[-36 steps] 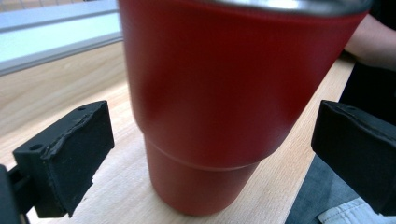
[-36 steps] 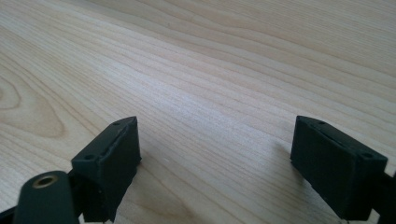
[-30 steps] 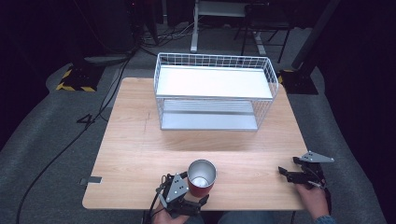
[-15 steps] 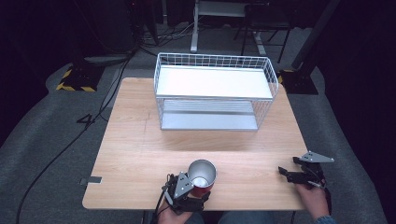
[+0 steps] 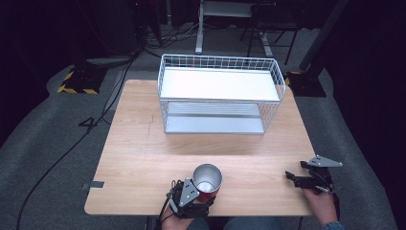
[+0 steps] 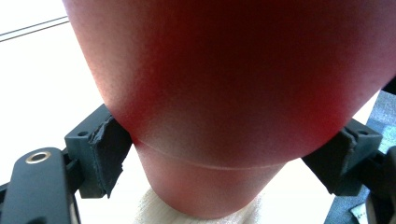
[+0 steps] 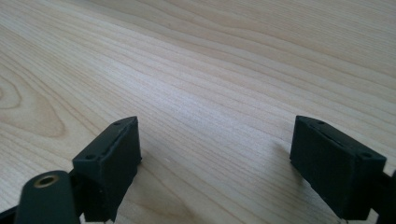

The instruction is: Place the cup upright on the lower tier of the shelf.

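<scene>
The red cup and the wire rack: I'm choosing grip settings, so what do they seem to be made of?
The red cup looks like metal with a matte red coat outside: its inside shines silvery in the high view, and its wall looks finely grained in the left gripper view. The wire rack seems to be white-coated metal wire with flat, pale shelves, possibly sheet metal.

Black two-jaw left gripper (image 5: 200,197) and right gripper (image 5: 293,178), each topped with grey three-cornered plate; blue sleeve (image 5: 333,225) at right wrist.
</scene>
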The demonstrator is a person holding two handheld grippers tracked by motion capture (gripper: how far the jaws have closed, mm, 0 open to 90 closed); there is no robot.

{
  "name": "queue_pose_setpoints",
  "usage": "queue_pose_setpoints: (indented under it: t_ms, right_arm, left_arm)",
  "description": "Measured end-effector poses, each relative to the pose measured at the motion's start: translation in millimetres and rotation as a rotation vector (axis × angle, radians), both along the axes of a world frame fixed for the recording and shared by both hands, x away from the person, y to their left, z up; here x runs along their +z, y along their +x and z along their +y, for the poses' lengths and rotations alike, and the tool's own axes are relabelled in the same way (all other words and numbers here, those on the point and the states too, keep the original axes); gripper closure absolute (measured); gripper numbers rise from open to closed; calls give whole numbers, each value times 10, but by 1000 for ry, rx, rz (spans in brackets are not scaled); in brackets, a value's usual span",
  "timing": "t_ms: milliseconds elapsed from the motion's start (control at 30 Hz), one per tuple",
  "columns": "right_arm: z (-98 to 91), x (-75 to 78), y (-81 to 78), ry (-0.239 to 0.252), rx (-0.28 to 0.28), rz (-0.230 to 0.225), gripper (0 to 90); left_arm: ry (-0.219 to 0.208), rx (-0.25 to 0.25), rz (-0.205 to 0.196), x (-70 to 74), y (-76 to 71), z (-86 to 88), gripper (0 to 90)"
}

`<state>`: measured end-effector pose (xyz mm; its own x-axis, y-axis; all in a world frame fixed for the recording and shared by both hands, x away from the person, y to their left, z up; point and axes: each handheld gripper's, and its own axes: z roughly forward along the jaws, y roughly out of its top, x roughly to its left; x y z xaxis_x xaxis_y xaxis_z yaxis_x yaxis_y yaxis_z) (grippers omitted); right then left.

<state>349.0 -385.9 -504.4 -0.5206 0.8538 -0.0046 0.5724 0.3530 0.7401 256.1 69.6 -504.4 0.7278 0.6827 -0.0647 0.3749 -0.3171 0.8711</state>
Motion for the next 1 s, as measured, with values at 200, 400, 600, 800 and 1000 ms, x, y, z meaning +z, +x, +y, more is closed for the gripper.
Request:
queue_pose_setpoints:
  t_ms: [200, 400, 600, 800, 1000]
  right_arm:
    - [1, 0, -1, -2, 0, -1, 165]
    - [3, 3, -7, -2, 3, -3, 200]
    - [0, 4, -8, 7, 13, -2, 211]
    - [0, 3, -9, 6, 13, -2, 211]
    - [1, 3, -9, 6, 13, -3, 211]
  left_arm:
    - [5, -4, -2, 4, -2, -2, 170]
    - [9, -8, -3, 9, -2, -2, 170]
    - [1, -21, 11, 35, 5, 2, 170]
    - [-9, -35, 12, 149, 34, 67, 171]
    - [-28, -33, 16, 238, 70, 128, 171]
